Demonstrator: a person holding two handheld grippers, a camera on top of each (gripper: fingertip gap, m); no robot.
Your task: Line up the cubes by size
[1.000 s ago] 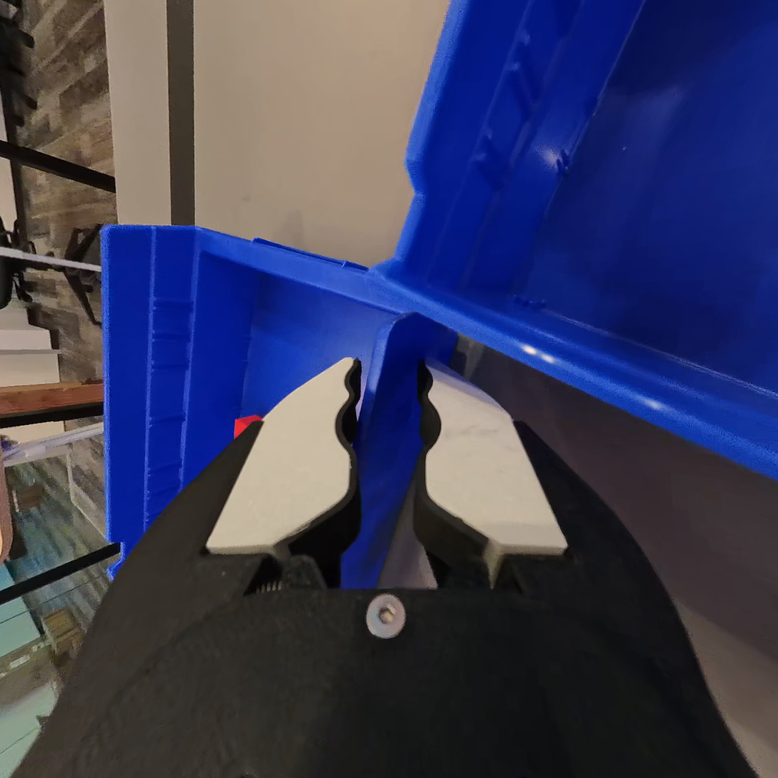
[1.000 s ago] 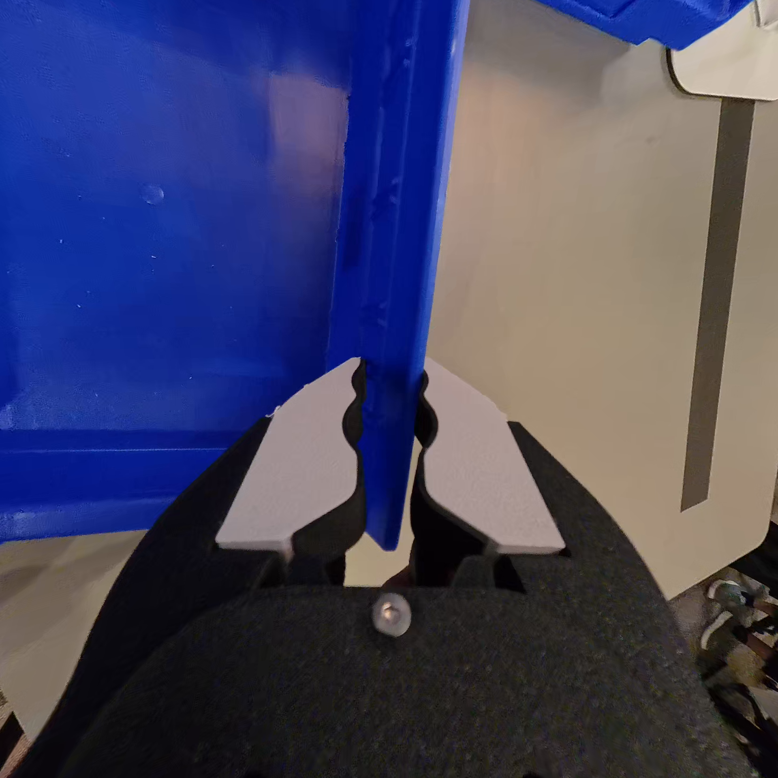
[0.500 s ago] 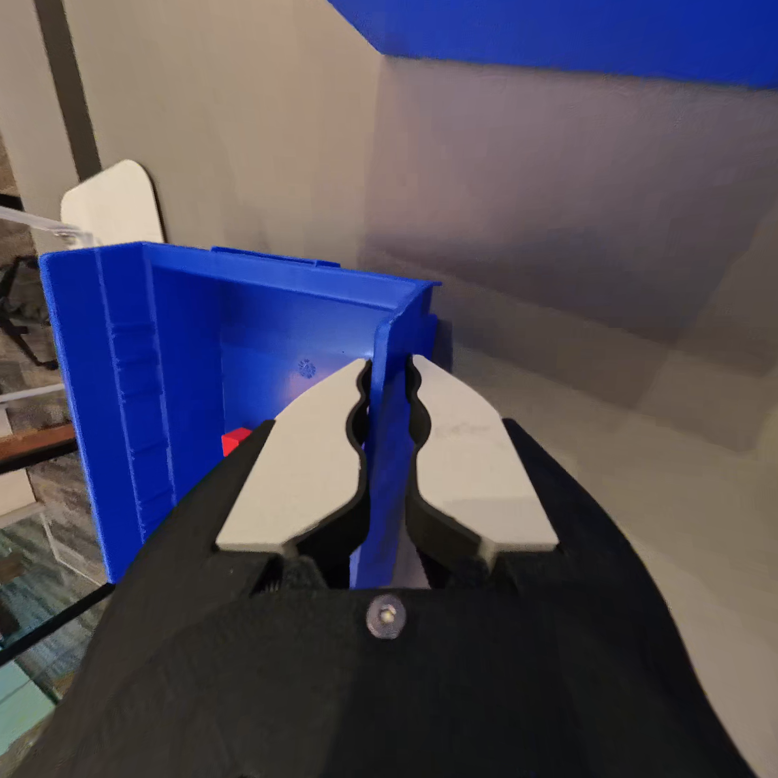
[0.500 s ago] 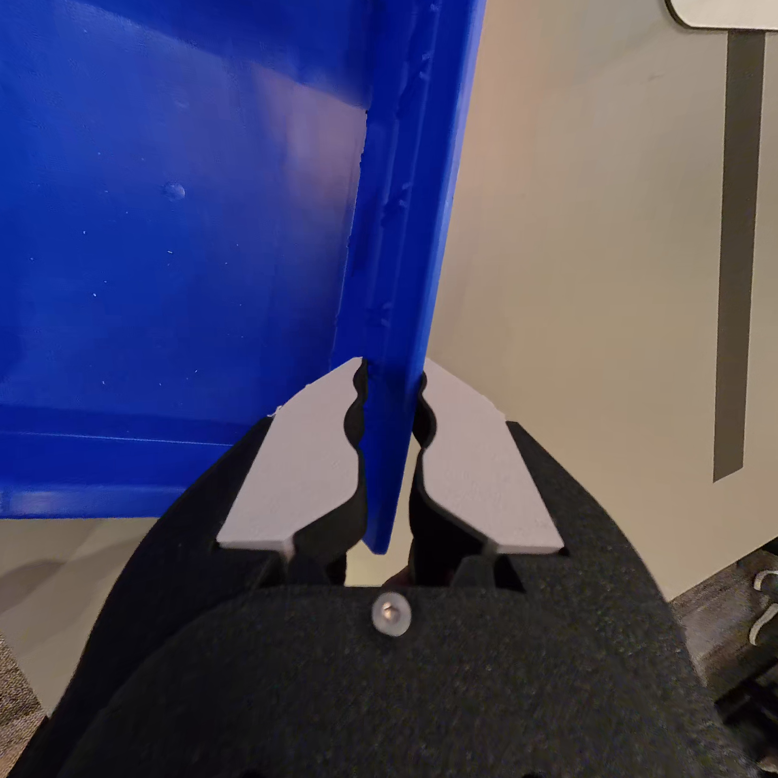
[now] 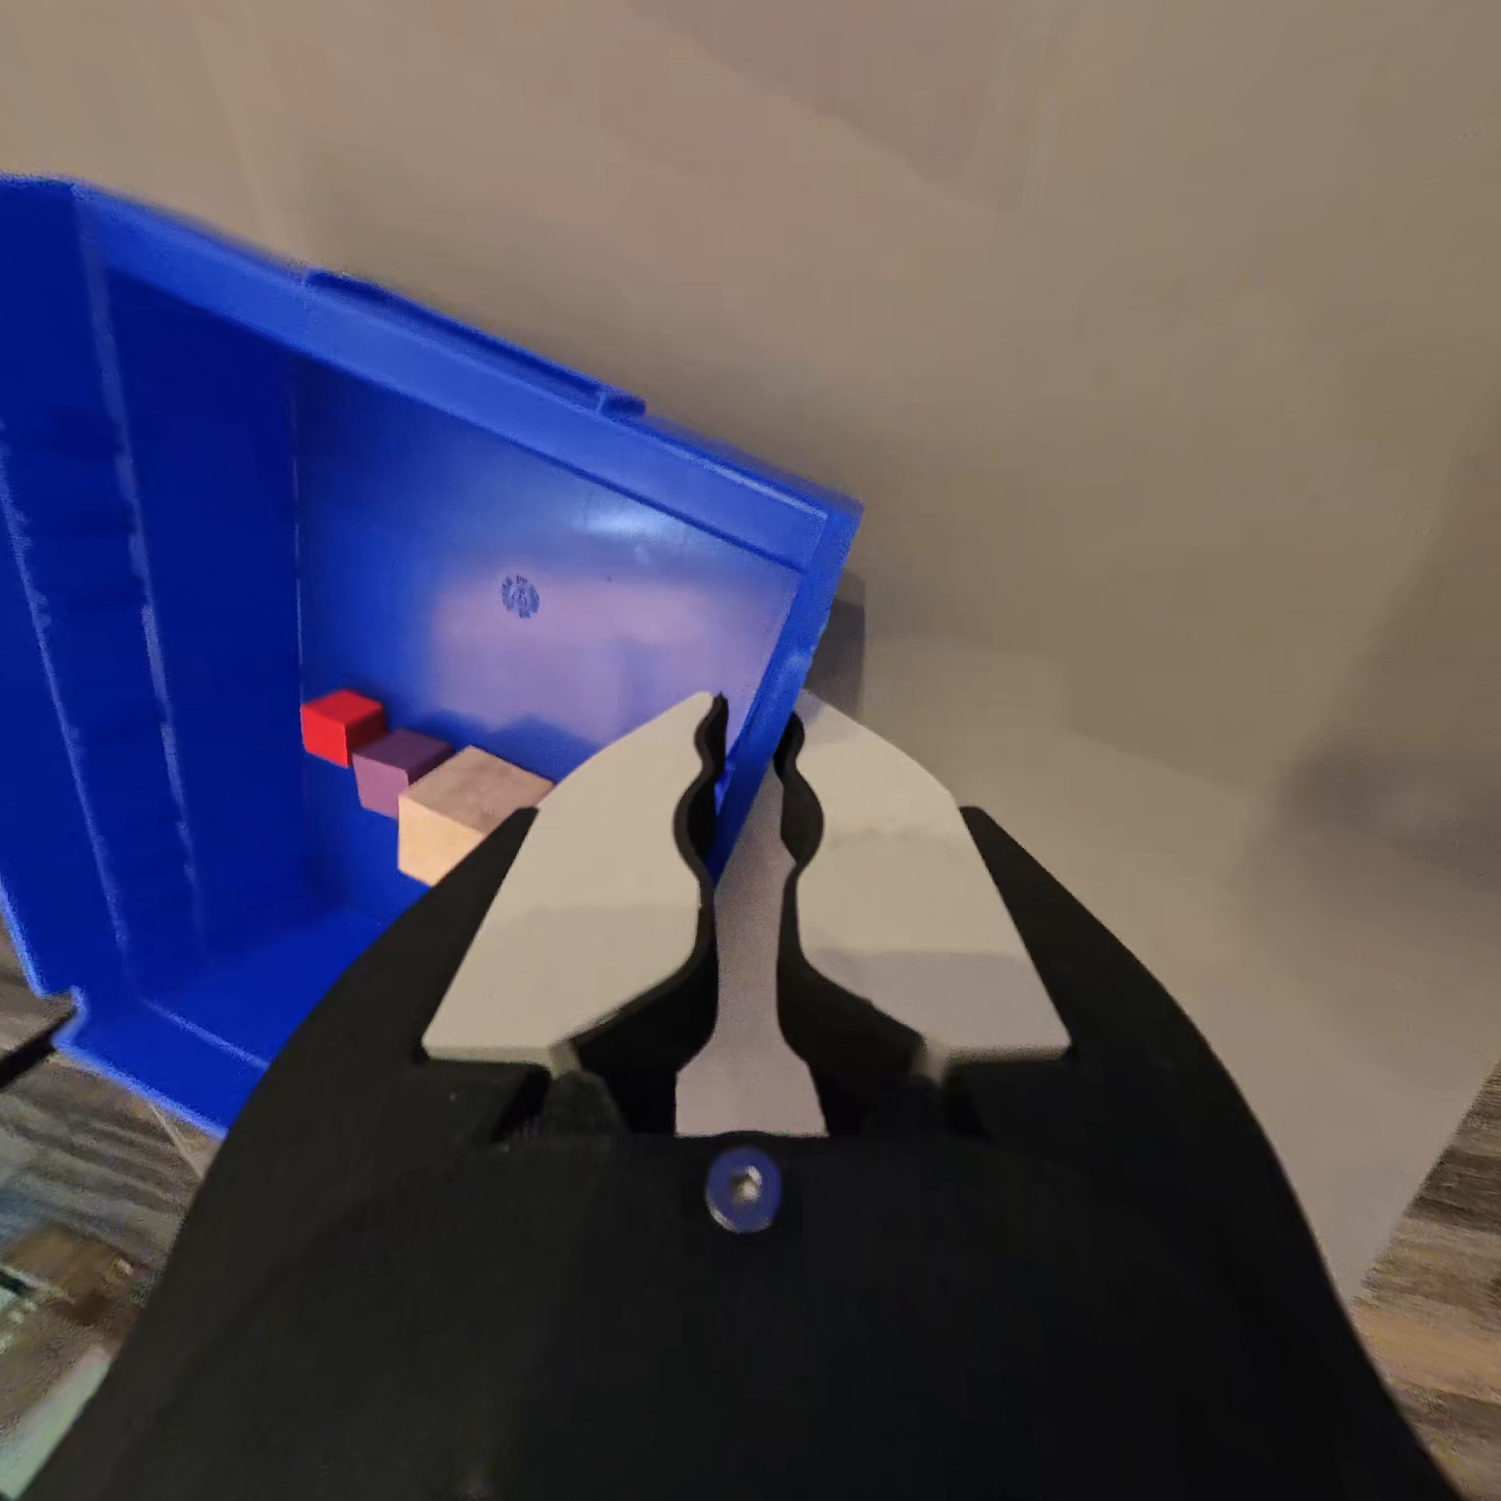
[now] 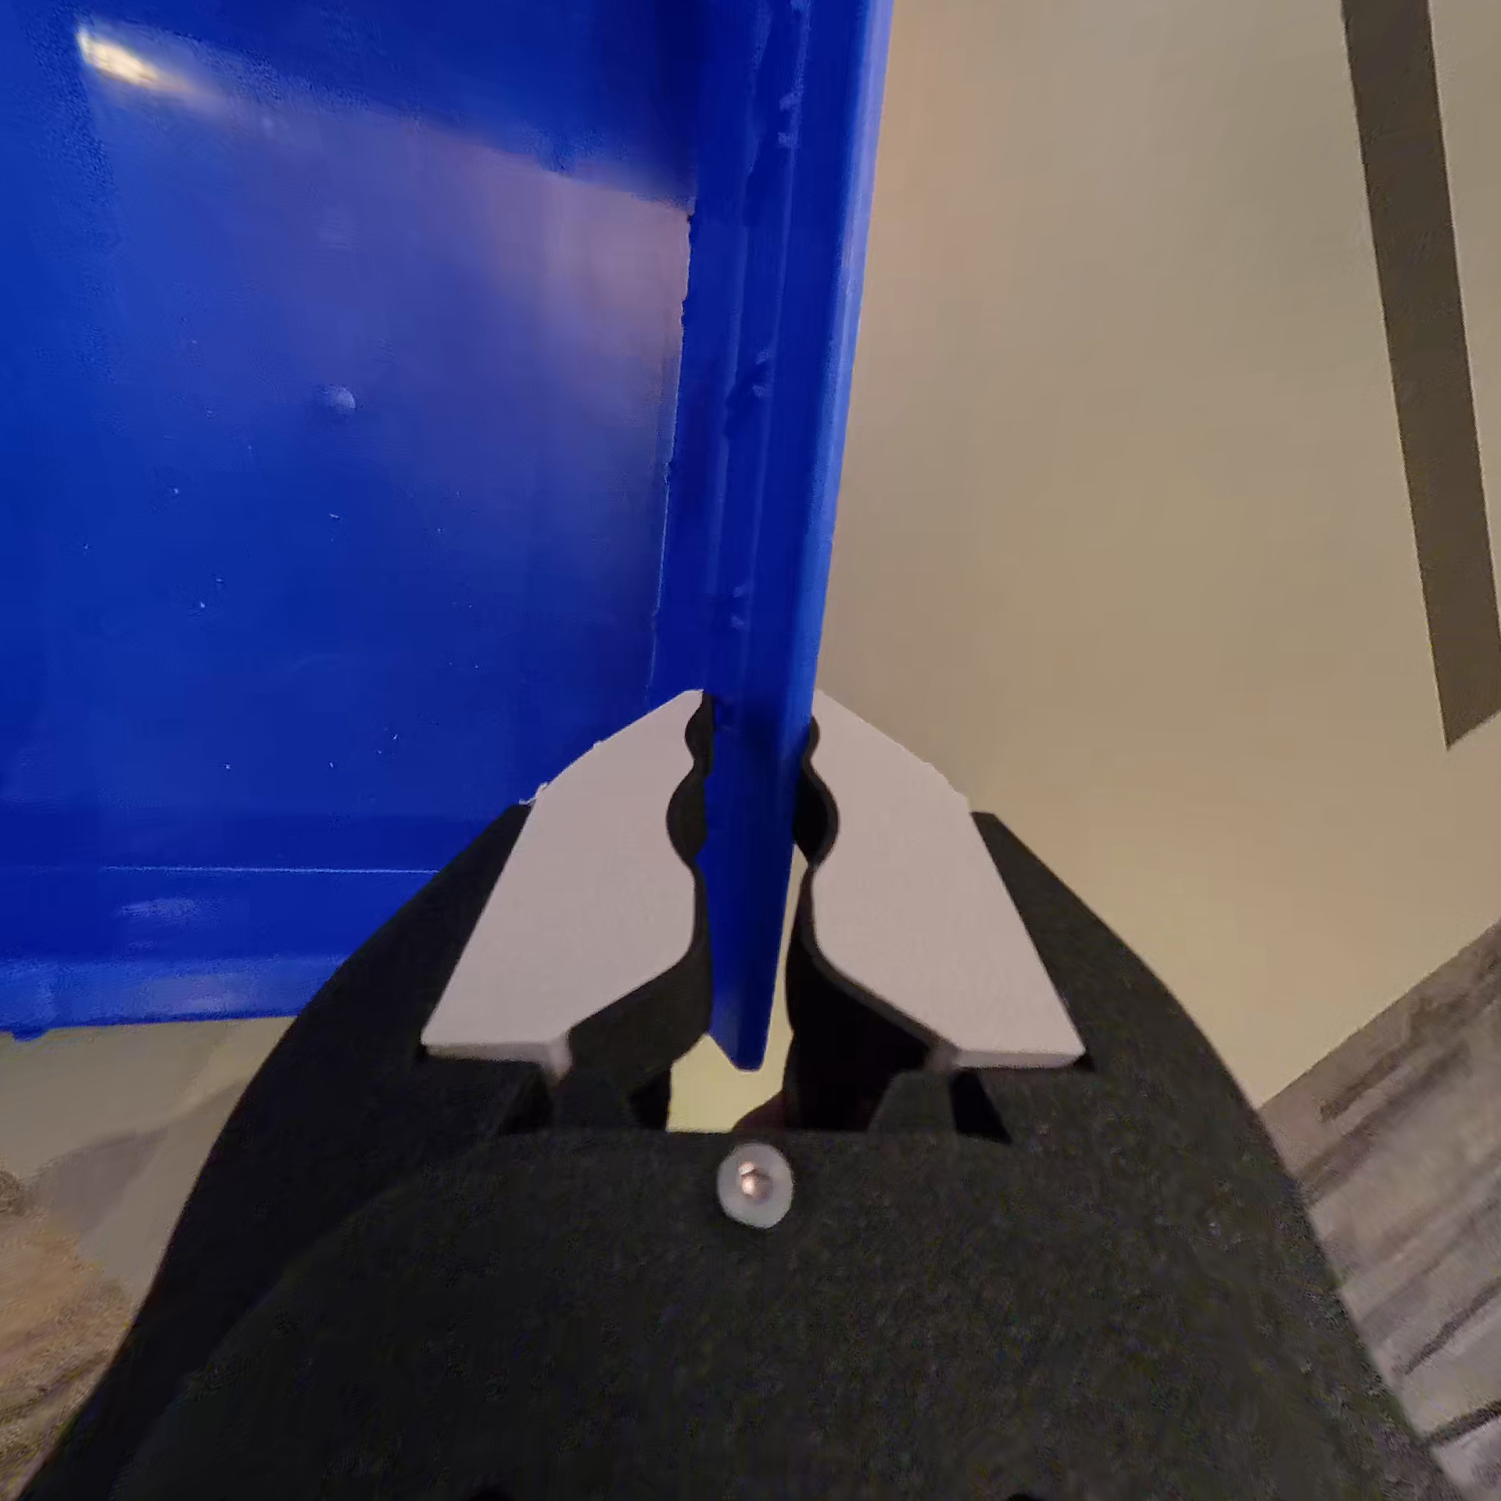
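A blue bin (image 5: 203,568) is tipped on the bench (image 5: 1137,568), and its right wall sits between the fingers of the left gripper (image 5: 751,731); whether it is clamped cannot be told. Inside, three cubes are lined up touching near the left wall: red (image 5: 337,723), purple (image 5: 398,763), tan (image 5: 463,820), smallest farthest. A second bin's (image 6: 325,487) wall is pinched firmly by the right gripper (image 6: 759,715), pads pressed on both sides.

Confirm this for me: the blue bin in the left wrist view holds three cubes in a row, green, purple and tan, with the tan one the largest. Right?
Not quite. In the left wrist view the far cube in the blue bin is a red cube, not green. The purple cube and the largest, the tan cube, are as stated.
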